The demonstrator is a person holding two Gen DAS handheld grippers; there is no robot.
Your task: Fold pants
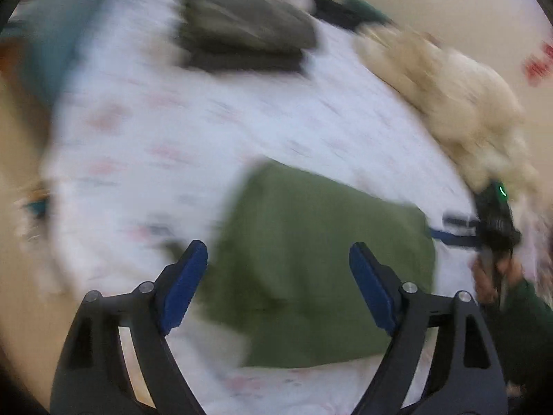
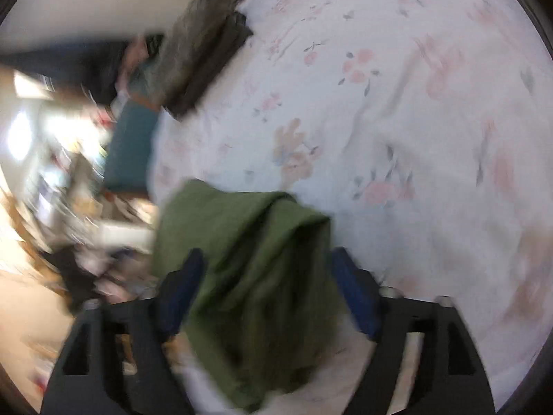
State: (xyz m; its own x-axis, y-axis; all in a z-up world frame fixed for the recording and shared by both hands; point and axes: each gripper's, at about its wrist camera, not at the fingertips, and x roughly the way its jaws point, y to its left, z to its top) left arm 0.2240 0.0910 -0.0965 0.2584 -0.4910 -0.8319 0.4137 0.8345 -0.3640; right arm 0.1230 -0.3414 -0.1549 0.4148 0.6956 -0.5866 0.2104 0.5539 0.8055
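Note:
The green pants [image 1: 318, 266] lie folded into a compact block on the floral bedsheet [image 1: 155, 121]. My left gripper [image 1: 278, 276] is open above the near side of the pants, its blue pads apart and empty. In the right wrist view the pants [image 2: 249, 269] lie between the spread fingers of my right gripper [image 2: 266, 283], which is open and not closed on the cloth. The right gripper also shows at the right edge of the left wrist view [image 1: 497, 228], held by a hand. Both views are motion-blurred.
A stack of dark folded garments [image 1: 242, 27] sits at the far side of the bed, also in the right wrist view [image 2: 204, 55]. A cream fluffy blanket [image 1: 456, 103] lies along the right. A teal cushion [image 2: 128, 145] and cluttered room lie past the bed's left edge.

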